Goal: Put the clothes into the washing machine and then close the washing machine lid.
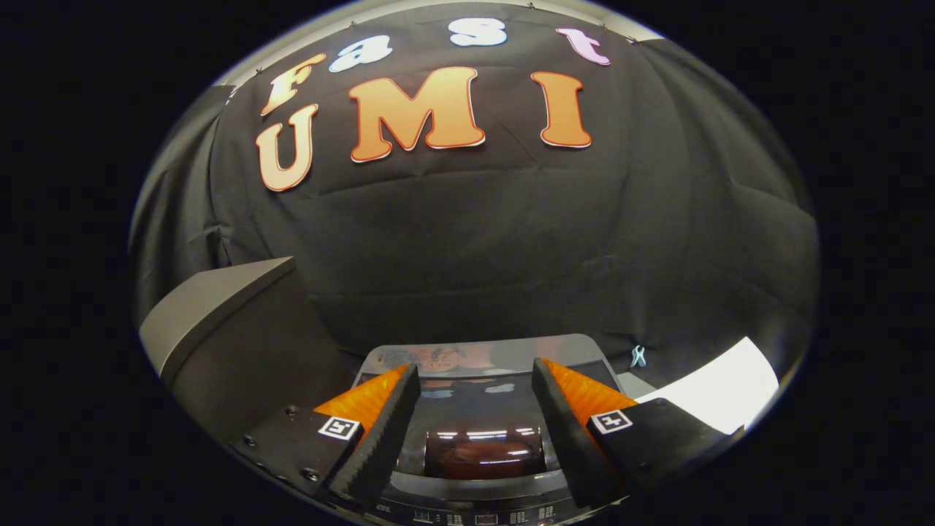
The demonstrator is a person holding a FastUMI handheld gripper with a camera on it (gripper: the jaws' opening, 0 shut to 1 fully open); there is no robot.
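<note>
At ten o'clock of the fingers stands a grey box [219, 321], well apart. Between and just below the fingers lies the washing machine [475, 482], its dark glossy lid [478, 409] seemingly down flat. The gripper [476, 380] has its fingers spread, pinching nothing. At two o'clock lies a white sheet [719, 391]. No clothes can be made out. The lid looks rigid, smooth, likely slippery; its near edge seems the best hold.

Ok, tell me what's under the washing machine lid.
The lid lies shut over the drum, dark and glossy. Its glass reflects lights, so anything inside is hidden. The gripper hovers above it, jaws open and empty.
</note>
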